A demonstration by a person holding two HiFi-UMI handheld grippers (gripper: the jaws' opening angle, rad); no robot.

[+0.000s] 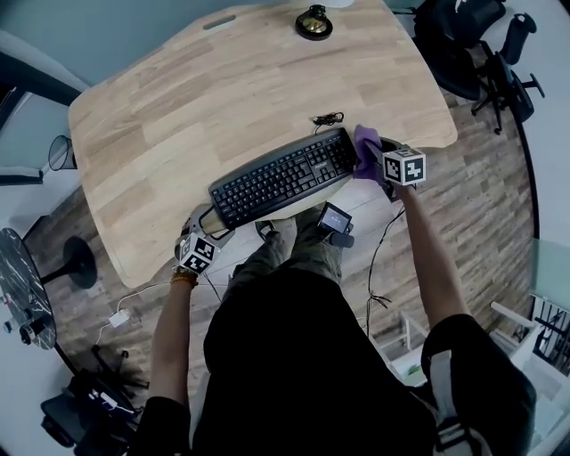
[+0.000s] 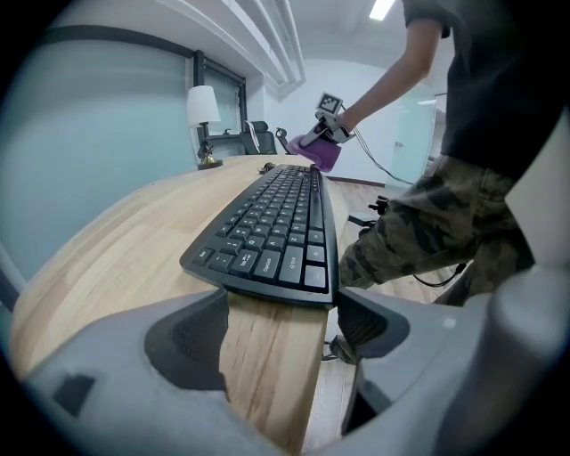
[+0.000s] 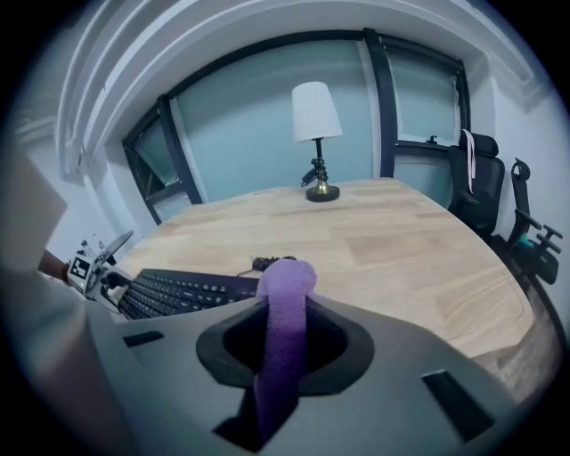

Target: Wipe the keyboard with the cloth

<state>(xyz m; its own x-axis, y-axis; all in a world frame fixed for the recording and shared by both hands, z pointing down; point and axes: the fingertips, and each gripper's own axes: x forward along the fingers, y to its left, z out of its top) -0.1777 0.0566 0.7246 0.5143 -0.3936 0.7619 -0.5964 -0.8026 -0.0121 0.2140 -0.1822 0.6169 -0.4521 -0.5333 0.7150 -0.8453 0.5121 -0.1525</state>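
A black keyboard (image 1: 283, 178) lies slanted along the near edge of the wooden table (image 1: 223, 98). My right gripper (image 1: 381, 166) is at the keyboard's right end, shut on a purple cloth (image 1: 366, 150) that touches the end keys. In the right gripper view the cloth (image 3: 287, 303) stands folded between the jaws, with the keyboard (image 3: 178, 292) to the left. My left gripper (image 1: 203, 235) is at the keyboard's left end, by the table's edge. In the left gripper view its jaws (image 2: 280, 325) stand open over the table's edge, just short of the keyboard (image 2: 276, 236).
A lamp (image 3: 316, 134) stands at the table's far side, its base (image 1: 313, 23) seen from above. A coiled cable (image 1: 328, 118) lies behind the keyboard. Black office chairs (image 1: 476, 44) stand to the right. The person's legs are under the near edge.
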